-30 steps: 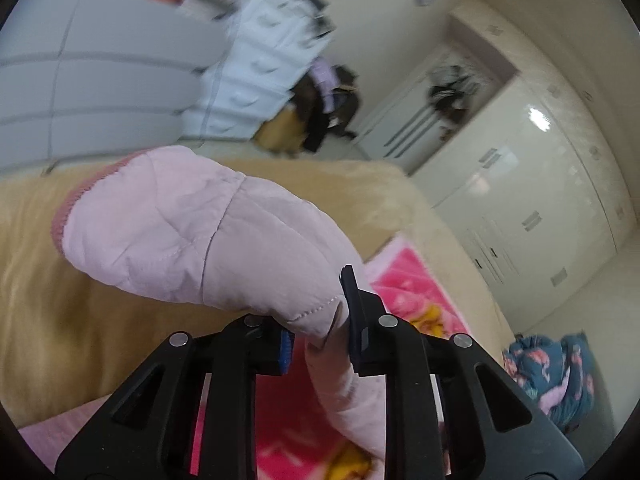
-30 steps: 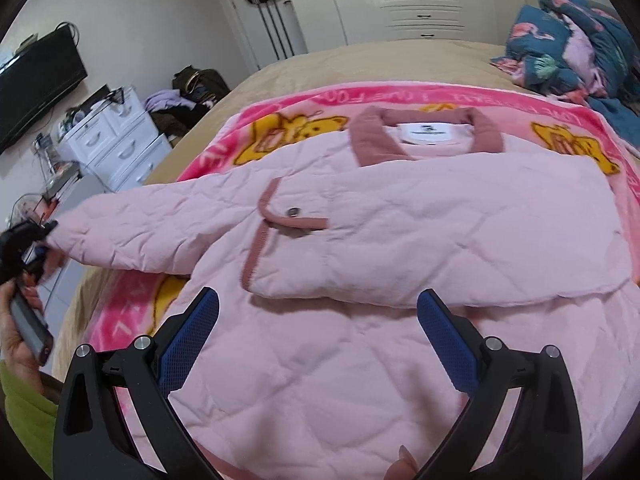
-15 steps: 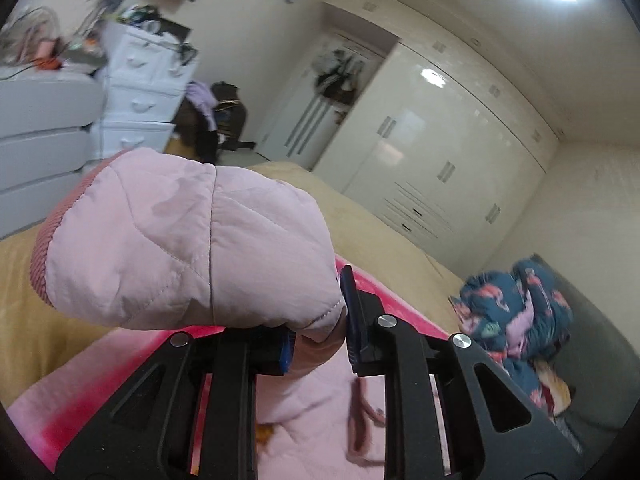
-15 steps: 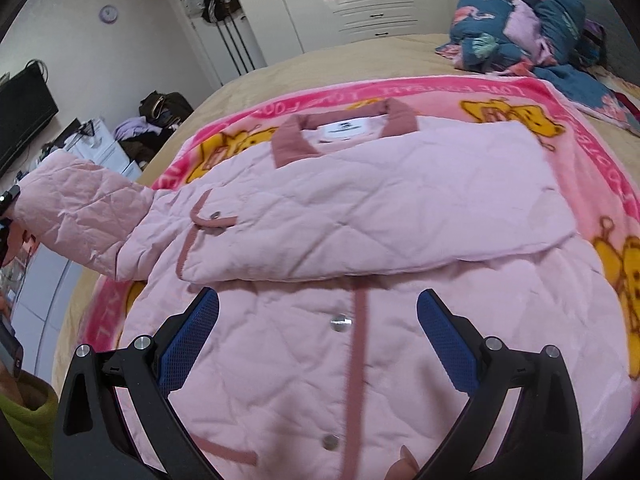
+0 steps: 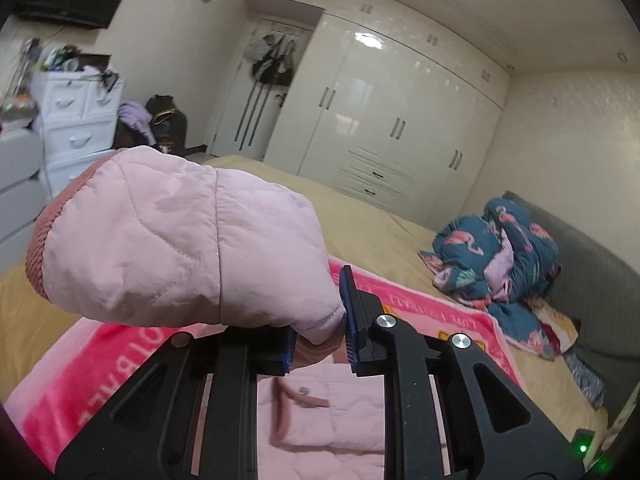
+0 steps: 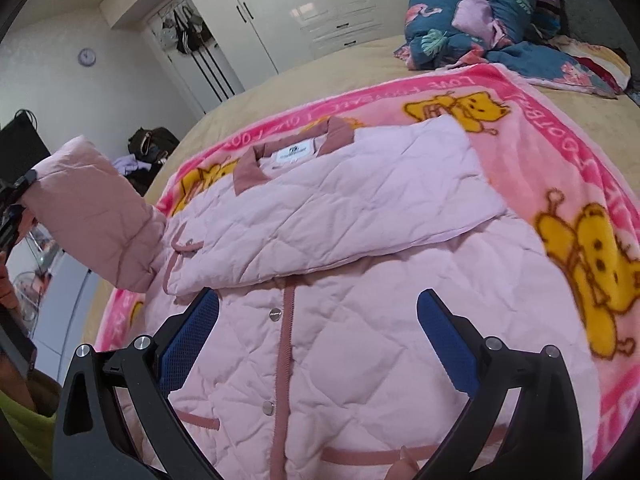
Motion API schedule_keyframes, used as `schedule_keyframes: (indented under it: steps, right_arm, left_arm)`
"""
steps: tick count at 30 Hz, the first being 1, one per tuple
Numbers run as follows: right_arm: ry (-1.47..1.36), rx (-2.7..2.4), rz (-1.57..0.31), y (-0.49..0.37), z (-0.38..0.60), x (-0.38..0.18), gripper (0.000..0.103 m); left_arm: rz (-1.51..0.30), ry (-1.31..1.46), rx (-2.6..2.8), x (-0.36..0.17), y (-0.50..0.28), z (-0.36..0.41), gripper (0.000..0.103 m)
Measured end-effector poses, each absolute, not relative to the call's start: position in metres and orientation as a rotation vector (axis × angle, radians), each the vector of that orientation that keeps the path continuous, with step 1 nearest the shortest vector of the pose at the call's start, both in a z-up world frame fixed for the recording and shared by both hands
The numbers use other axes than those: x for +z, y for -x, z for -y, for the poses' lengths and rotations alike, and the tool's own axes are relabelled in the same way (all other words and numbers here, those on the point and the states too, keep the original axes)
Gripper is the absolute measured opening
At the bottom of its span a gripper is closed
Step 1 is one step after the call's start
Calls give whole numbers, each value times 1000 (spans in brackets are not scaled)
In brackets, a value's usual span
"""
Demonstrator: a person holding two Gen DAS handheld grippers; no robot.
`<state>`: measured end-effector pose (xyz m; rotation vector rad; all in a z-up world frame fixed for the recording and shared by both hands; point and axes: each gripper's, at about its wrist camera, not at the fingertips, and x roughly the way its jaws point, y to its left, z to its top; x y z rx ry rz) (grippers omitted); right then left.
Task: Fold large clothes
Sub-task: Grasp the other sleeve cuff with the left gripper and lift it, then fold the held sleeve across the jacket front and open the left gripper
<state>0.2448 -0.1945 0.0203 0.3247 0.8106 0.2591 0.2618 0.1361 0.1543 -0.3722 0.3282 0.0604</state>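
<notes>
A pink quilted jacket (image 6: pixel 360 320) lies front up on a pink cartoon blanket (image 6: pixel 560 184) on the bed, one sleeve folded across its chest (image 6: pixel 340 208). My left gripper (image 5: pixel 318 334) is shut on the other sleeve (image 5: pixel 180 240) near its ribbed cuff and holds it up above the bed; this raised sleeve also shows at the left of the right wrist view (image 6: pixel 92 216). My right gripper (image 6: pixel 316 332) is open and empty, hovering over the jacket's button placket.
A crumpled blue flamingo-print blanket (image 5: pixel 496 248) lies at the head of the bed by the grey headboard (image 5: pixel 592 292). White wardrobes (image 5: pixel 380 128) line the far wall. A white drawer unit (image 5: pixel 76 120) and bags stand left of the bed.
My left gripper has lifted the sleeve and swung it inward over the jacket's side. My right gripper has moved lower down the jacket front, staying open.
</notes>
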Motion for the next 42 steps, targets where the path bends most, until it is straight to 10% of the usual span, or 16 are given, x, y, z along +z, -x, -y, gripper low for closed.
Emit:
schedule_keyframes:
  steps: [42]
  right_arm:
    - [-626,123,-846,-232,336,-13,99]
  left_arm:
    - [-836,-125,-252,-14,-326,90,25]
